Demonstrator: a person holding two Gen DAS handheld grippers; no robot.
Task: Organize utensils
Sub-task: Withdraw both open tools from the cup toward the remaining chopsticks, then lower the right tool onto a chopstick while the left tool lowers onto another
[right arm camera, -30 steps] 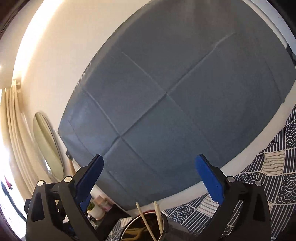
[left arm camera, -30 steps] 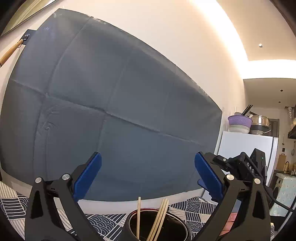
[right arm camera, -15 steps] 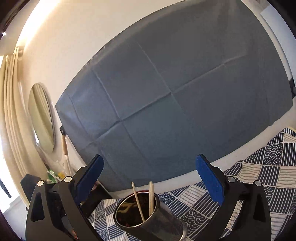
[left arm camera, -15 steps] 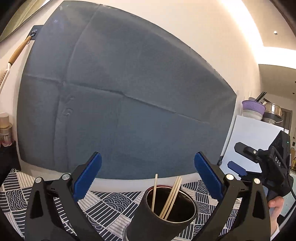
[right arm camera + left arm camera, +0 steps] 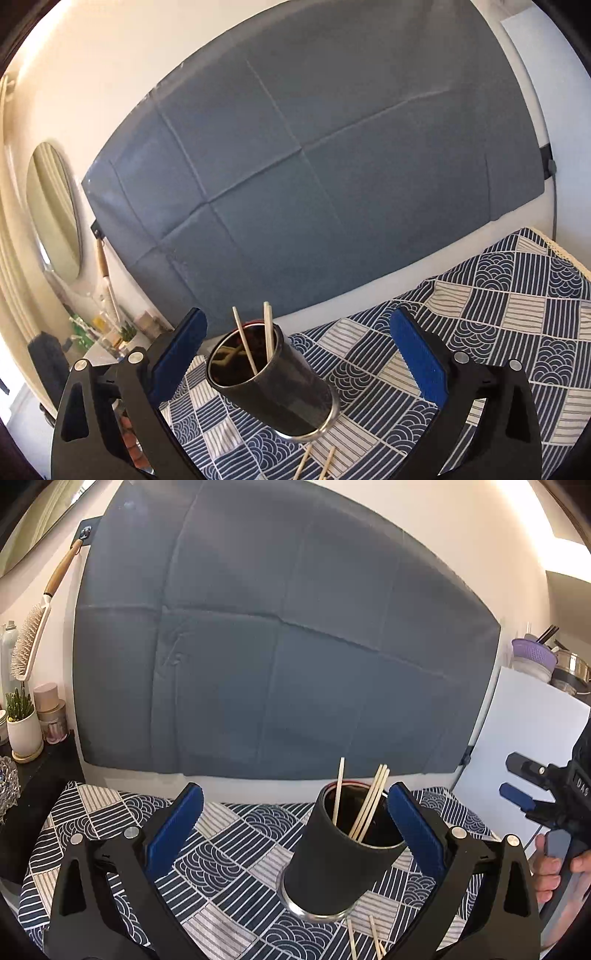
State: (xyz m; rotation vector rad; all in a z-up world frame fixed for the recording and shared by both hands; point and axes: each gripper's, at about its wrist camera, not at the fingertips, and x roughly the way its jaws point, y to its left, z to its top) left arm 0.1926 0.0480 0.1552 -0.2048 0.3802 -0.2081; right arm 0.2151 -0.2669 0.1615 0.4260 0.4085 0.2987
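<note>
Black holder (image 5: 334, 860) upright on patterned cloth (image 5: 221, 849), several chopsticks (image 5: 369, 801) standing inside; loose sticks (image 5: 375, 938) lie at its base. Left gripper (image 5: 295, 819) and right gripper (image 5: 297, 350): both released, jaws spread before the holder, grasping nothing.

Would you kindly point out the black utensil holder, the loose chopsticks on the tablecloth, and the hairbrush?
black utensil holder (image 5: 332, 864), left wrist view, outer wall.
loose chopsticks (image 5: 375, 936), left wrist view, mid-shaft of one stick.
hairbrush (image 5: 27, 642), left wrist view, bristle head.
</note>
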